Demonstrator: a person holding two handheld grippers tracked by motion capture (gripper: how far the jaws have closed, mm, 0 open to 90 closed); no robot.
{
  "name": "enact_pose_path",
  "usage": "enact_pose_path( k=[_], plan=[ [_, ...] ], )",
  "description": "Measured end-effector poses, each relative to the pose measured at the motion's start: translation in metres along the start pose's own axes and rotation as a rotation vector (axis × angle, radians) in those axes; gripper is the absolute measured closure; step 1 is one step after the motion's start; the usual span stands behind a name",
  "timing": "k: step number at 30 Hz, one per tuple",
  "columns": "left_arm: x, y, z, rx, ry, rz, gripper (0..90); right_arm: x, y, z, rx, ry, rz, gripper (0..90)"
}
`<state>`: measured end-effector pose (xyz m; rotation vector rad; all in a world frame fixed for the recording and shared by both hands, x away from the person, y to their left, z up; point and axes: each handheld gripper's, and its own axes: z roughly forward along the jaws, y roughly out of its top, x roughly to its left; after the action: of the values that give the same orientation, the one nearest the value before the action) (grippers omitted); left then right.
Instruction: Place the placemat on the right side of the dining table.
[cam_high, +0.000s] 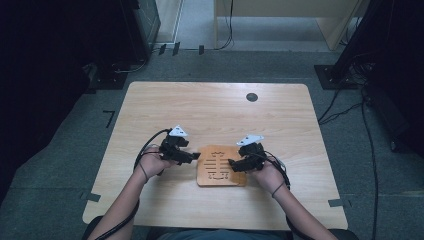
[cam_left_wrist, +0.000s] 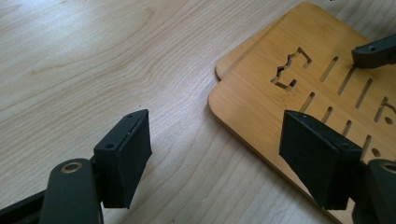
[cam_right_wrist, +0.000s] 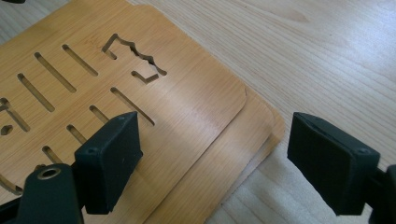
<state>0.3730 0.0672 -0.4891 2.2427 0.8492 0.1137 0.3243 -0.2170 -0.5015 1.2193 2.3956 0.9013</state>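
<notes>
Stack of slotted bamboo boards (cam_high: 220, 166): flat on desk (cam_high: 215, 110), near-centre. Left hand-held gripper (cam_high: 196, 156): at stack's left edge, jaws spread, straddling the edge, nothing pinched. Right hand-held gripper (cam_high: 231, 163): at right edge, jaws spread, likewise empty.

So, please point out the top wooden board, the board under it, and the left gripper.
top wooden board (cam_right_wrist: 187, 107), right gripper view, bare face
lower board (cam_right_wrist: 254, 116), right gripper view, exposed corner
left gripper (cam_high: 196, 156), high view, between fingertips

A lab-like workroom: a lone wooden table (cam_high: 215, 110) on grey carpet (cam_high: 60, 175), cables (cam_high: 345, 107) trailing from dark equipment stands (cam_high: 350, 50).
</notes>
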Motion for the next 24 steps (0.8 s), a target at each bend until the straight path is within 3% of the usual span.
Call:
enact_pose_path(
  k=[10, 19, 24],
  plan=[
    [-0.005, 0.002, -0.003, 0.010, -0.022, -0.017, 38.1, 0.006, 0.004, 0.005, -0.018, -0.009, 0.013, 17.0],
    [-0.013, 0.003, -0.001, 0.021, -0.048, 0.007, 41.0, 0.009, 0.006, 0.009, -0.028, -0.007, 0.032, 17.2],
    [-0.015, 0.002, 0.000, 0.033, -0.057, 0.013, 41.5, 0.012, 0.007, 0.009, -0.042, 0.011, 0.003, 22.0]
  ],
)
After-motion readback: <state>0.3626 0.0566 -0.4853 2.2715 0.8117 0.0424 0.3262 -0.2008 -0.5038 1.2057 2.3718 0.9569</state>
